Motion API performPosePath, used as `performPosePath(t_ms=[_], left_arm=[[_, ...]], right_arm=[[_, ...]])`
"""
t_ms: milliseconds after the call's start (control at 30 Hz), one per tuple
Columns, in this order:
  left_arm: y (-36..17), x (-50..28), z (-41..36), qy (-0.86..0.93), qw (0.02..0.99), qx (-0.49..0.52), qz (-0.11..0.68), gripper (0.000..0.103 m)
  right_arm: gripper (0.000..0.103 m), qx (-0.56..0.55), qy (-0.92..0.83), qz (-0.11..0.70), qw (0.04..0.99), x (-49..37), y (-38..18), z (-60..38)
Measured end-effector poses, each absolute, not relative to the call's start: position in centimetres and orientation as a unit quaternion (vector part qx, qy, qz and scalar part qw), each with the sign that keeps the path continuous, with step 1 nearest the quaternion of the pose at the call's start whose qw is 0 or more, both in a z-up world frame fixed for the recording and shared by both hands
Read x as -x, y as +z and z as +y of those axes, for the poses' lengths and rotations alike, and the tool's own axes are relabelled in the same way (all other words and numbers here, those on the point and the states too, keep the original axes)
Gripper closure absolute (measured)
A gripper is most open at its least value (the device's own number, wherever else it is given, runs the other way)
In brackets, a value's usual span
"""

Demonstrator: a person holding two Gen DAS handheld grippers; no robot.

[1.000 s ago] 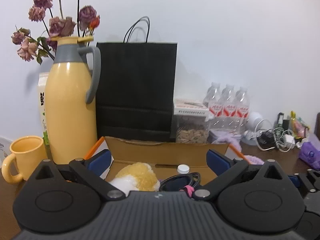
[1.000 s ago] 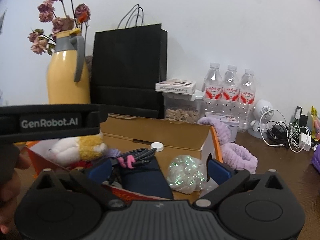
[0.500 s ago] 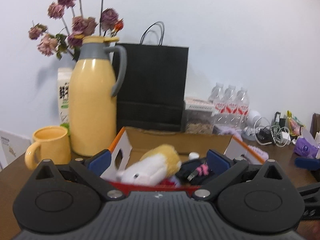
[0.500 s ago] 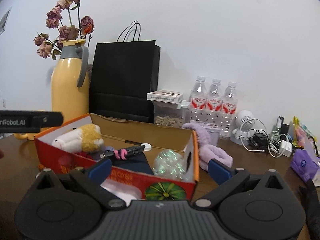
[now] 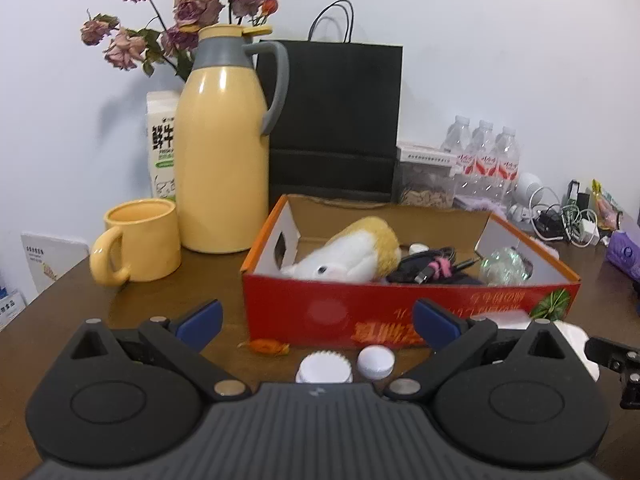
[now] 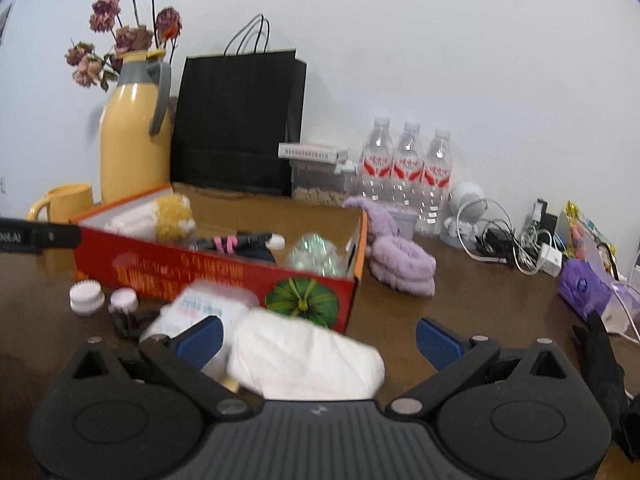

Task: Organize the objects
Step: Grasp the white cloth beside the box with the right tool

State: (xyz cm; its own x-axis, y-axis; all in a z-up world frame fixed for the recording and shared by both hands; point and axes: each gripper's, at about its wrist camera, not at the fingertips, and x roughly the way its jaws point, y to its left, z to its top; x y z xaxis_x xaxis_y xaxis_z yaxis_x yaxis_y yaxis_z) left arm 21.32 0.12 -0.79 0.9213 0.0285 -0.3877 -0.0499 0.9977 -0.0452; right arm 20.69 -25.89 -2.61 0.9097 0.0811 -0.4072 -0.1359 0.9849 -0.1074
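Each black plastic claw, left [image 5: 316,322] and right [image 6: 318,335], had a ribbed grey housing, two round hubs, silver pivot screws and blue-padded fingertips [image 5: 199,319]. White "AI" lettering marked one black bar [image 6: 38,236].

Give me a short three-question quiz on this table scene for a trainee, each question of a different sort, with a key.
1. True or false: the plush toy lies inside the red box.
2. Multiple choice: what stands directly behind the red box? A) a black paper bag B) a laptop C) a green bucket
3. Fill in: on the table in front of the box, next to the orange candy, sit two white ____.

Key
1. True: it lies in the left part of the box, beside the black cable bundle.
2. A.
3. Caps. They show between the open jaws of the left gripper; the right gripper is also open, holding nothing.
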Motion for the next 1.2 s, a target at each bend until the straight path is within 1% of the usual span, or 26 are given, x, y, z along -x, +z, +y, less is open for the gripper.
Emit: performPosePath(t_ms=[267,533,700,733,1033,1133,1200], left_arm=[[-1.8,-20.3,1.2,0.030,0.973,0.033,0.226,0.000],[-1.8,-20.1,1.6,0.029,0.972,0.041,0.229,0.000],[-1.8,-20.3,1.8,0.028,0.971,0.044,0.233,0.000],[-1.8,-20.3,1.8,0.028,0.971,0.045,0.235,0.000],[-1.9,-20.5,1.9,0.027,0.969,0.046,0.243,0.000],[-2.0,-20.6,1.9,0.029,0.967,0.044,0.248,0.000],[-2.2,-20.8,1.9,0.030,0.966,0.042,0.254,0.000]], right_arm=[[0.000,0.044,0.051,0.239,0.969,-20.6,-3.8,-26.9],[0.000,-0.046,0.078,0.270,0.959,-23.5,-4.1,-28.3],[0.000,-0.097,0.090,0.310,0.942,-26.4,-5.1,-28.8],[0.000,-0.098,0.089,0.322,0.938,-26.9,-5.4,-28.7],[0.000,-0.076,0.091,0.322,0.939,-27.0,-5.7,-28.1],[0.005,-0.074,0.093,0.318,0.940,-26.8,-5.6,-28.1],[0.012,-0.074,0.098,0.314,0.941,-26.5,-5.5,-28.0]])
